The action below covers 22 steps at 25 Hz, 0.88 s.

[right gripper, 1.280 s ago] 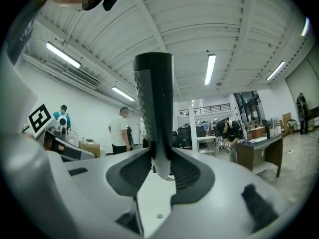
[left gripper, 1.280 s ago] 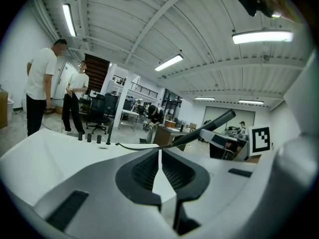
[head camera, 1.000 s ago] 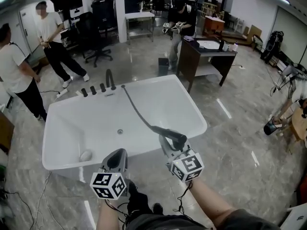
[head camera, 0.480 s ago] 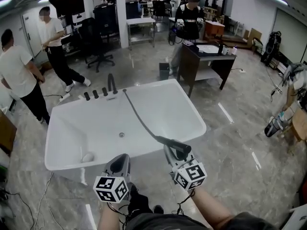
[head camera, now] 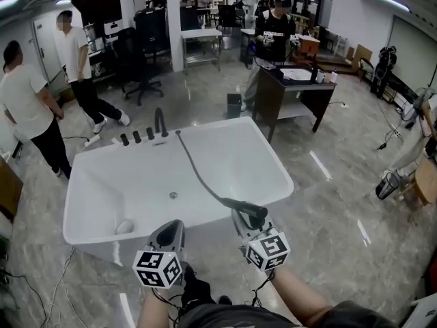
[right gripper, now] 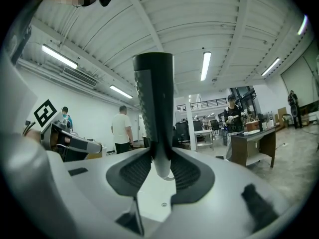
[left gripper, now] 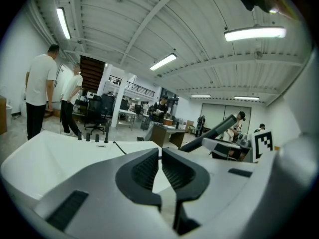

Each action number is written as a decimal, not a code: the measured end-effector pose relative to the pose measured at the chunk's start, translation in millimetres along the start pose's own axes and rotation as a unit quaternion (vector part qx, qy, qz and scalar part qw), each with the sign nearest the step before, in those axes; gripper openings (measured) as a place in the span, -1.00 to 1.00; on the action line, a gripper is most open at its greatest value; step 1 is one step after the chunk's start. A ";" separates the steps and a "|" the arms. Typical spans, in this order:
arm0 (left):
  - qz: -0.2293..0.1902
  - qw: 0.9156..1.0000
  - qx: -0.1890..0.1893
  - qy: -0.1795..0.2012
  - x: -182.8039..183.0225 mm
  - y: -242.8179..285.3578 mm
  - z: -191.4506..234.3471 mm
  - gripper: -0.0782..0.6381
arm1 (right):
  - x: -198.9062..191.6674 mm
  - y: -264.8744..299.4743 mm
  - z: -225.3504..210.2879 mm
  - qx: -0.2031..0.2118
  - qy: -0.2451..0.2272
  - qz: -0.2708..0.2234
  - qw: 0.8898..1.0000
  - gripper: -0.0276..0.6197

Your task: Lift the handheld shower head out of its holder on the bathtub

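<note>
The left tongs are pressed together on nothing and hang just before the near edge of the bathtub, probably kept as a spare hand. The right tongs pinch the dark handle of the shower head above the tub's near right corner, so I judge it is already out of its holder. Its hose runs back to the taps on the far edge. The holder itself I cannot make out, and the spraying face is hidden.
</note>
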<state>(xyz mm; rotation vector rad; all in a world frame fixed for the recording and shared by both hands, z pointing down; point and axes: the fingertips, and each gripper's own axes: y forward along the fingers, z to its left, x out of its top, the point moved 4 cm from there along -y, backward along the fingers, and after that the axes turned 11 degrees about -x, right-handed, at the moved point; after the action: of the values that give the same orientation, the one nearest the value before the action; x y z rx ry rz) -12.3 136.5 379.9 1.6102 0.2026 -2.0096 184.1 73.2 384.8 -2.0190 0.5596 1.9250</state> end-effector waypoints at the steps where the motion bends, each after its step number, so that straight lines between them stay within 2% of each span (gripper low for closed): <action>1: 0.000 1.000 0.000 0.000 0.0 0.3 1.0 -0.71 | -0.8 1.5 1.0 0.001 -0.001 0.001 1.000 -0.52; 22: -0.011 1.000 0.003 0.008 0.7 -18.2 -6.4 -0.71 | -9.6 -7.6 10.2 -0.005 0.006 0.010 1.000 -0.52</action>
<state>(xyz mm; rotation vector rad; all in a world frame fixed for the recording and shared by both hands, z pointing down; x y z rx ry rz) -16.1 154.3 373.5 1.6355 0.2209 -2.0158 178.4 85.4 393.3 -2.0406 0.5759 1.9311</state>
